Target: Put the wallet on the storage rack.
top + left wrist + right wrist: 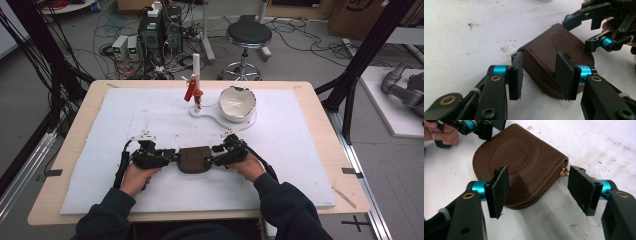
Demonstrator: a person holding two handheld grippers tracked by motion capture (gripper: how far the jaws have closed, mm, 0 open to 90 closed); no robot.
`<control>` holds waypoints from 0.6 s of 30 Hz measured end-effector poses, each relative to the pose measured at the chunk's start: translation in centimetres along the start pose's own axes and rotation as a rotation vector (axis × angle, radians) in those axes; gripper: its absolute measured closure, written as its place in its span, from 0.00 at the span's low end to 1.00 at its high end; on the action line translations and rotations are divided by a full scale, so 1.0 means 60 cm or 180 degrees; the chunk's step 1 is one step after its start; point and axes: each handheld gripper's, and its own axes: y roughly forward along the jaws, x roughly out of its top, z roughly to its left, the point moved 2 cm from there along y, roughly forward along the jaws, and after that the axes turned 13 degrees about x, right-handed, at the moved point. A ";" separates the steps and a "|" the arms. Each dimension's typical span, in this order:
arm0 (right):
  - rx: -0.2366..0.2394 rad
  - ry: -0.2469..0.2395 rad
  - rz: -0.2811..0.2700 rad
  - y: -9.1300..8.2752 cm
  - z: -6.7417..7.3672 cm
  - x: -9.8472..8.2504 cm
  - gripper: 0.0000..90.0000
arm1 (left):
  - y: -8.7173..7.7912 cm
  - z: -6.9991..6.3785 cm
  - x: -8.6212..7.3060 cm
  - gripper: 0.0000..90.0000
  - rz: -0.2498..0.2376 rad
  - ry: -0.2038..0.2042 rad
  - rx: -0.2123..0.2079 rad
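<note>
A brown leather zip pouch (194,159) with an embossed round stamp lies flat on the white mat, near the front. My left gripper (176,156) comes at its left end. In the left gripper view my left gripper (540,75) has one pad against the pouch's (544,57) corner and the other pressing into the leather on top. My right gripper (212,159) is at the right end. In the right gripper view my right gripper (540,191) straddles the pouch's (524,157) zipper corner. One pad rests over the leather, the other stands clear beside the brass zipper pull (564,172).
A white bowl (237,103) sits on a white stand at the back of the mat (300,160). Beside it a white post carries a red clip (190,92). A stool, cables and boxes are on the floor beyond the table.
</note>
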 end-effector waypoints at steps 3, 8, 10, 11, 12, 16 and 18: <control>0.0073 0.0023 0.0004 0.002 -0.004 -0.001 0.41 | 0.003 0.001 -0.001 0.64 0.0015 -0.0030 -0.0036; 0.0135 -0.0019 0.0046 0.001 -0.003 0.000 0.48 | 0.004 0.001 -0.001 0.66 0.0010 -0.0011 -0.0069; 0.0122 -0.0088 0.0063 0.001 -0.001 0.001 0.50 | 0.005 0.002 -0.002 0.64 0.0010 -0.0025 -0.0078; 0.0108 -0.0153 0.0065 0.001 -0.001 0.001 0.50 | 0.005 0.004 -0.002 0.63 0.0018 -0.0042 -0.0070; 0.0100 -0.0200 0.0078 0.001 0.000 0.002 0.50 | 0.005 0.005 -0.002 0.60 0.0026 -0.0051 -0.0070; 0.0030 -0.0407 0.0099 0.002 0.006 0.003 0.51 | 0.007 0.005 -0.001 0.53 0.0029 -0.0086 -0.0088; -0.0019 -0.0535 0.0118 0.002 0.011 0.004 0.51 | 0.008 0.006 -0.001 0.51 0.0030 -0.0086 -0.0117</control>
